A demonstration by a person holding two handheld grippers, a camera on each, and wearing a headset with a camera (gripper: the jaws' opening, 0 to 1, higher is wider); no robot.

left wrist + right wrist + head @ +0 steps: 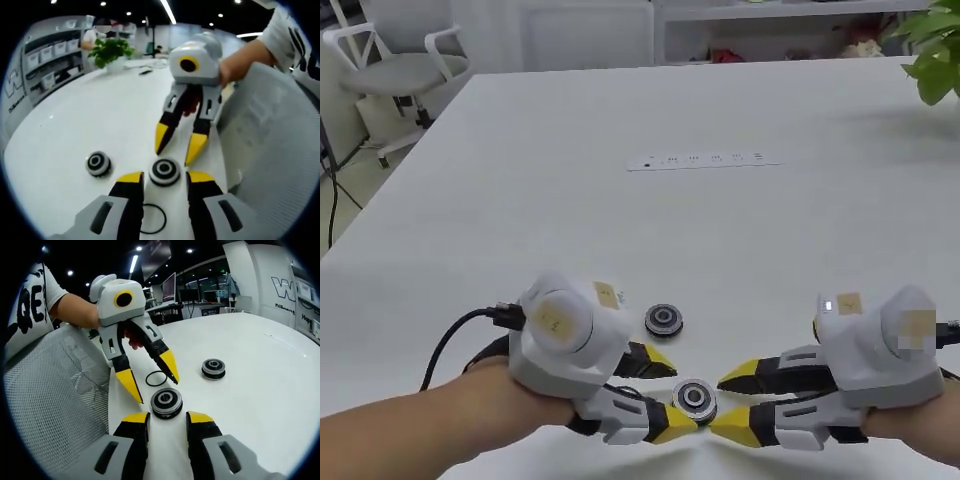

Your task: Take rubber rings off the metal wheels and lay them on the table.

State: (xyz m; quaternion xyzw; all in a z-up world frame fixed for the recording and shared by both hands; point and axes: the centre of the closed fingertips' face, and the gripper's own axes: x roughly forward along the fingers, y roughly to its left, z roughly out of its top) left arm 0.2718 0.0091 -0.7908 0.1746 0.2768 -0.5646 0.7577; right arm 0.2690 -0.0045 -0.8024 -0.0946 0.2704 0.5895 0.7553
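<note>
The white table runs wide and mostly bare. A power strip lies flat toward 12 o'clock and a leafy plant stands at 2 o'clock. A grey mesh chair back stands at the table's near edge.

The left gripper reaches in from 9 o'clock and the right gripper from 3 o'clock. Their yellow tips face each other at the 6 o'clock edge of the head view. Both stand released, jaws spread wide, and neither holds anything.

The near wheel lies flat on the table between the four tips. In the left gripper view it sits in the gap between that gripper's own tips, with a sliver of table on each side. In the right gripper view it lies just ahead of the tips, apart from them. Whether its dark outer band is a rubber ring I cannot tell.

The second wheel lies flat at 11 o'clock from the near wheel, near it but apart.

One loose rubber ring lies flat on the table under the left gripper, at 6 o'clock from the near wheel in the left gripper view.
</note>
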